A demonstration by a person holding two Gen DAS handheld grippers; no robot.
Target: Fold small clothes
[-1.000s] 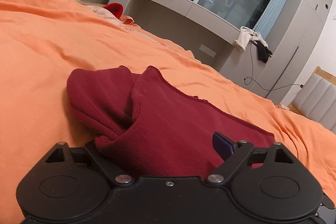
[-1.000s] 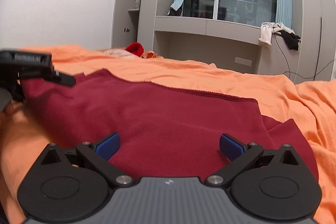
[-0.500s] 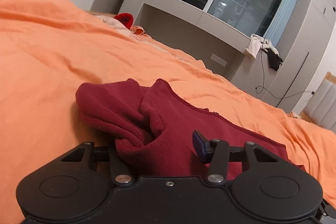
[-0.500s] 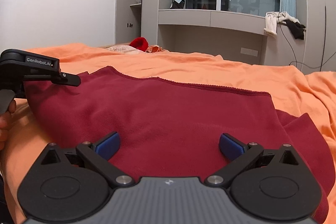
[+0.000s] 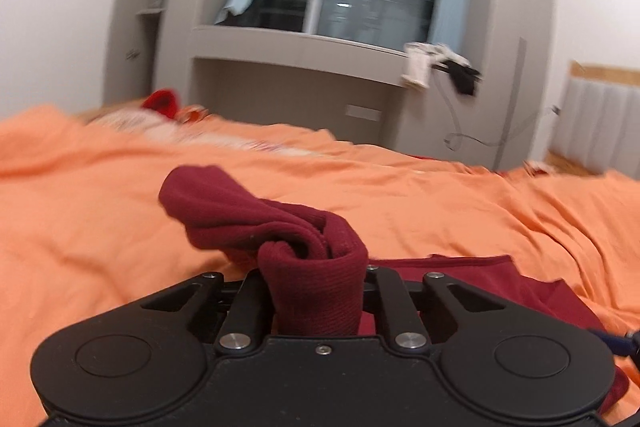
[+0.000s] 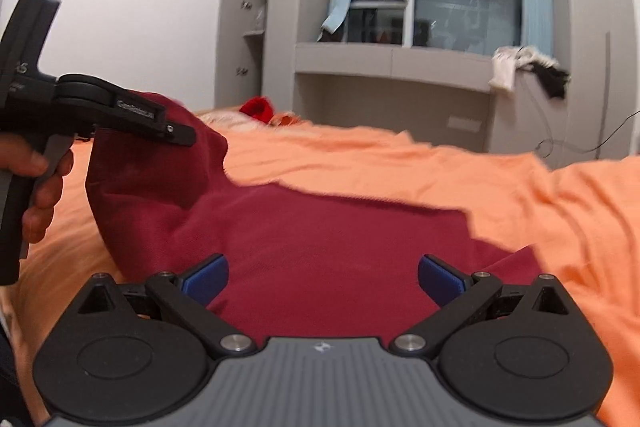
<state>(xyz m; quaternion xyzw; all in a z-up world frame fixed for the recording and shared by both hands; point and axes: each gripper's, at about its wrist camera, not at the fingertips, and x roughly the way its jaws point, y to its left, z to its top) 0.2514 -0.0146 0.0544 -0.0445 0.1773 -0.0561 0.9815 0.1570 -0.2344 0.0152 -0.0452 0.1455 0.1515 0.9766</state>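
Note:
A dark red garment (image 6: pixel 320 247) lies spread on the orange bedsheet (image 6: pixel 440 179). My left gripper (image 5: pixel 314 267) is shut on a bunched corner of the red garment (image 5: pixel 312 283) and holds it lifted off the bed. It also shows in the right wrist view (image 6: pixel 176 133), at the left, with the cloth hanging from it. My right gripper (image 6: pixel 322 277) is open with its blue pads (image 6: pixel 204 277) apart, low over the garment's near edge, holding nothing.
A grey built-in desk and cabinet unit (image 6: pixel 392 67) with a window stands behind the bed. Clothes (image 6: pixel 524 67) hang off its ledge. A bright red item (image 6: pixel 258 107) lies at the far edge of the bed. A padded headboard (image 5: pixel 600 123) is at the right.
My left gripper closed on the garment's left corner and lifted it up off the bed, swinging right. The right gripper stayed open over the cloth.

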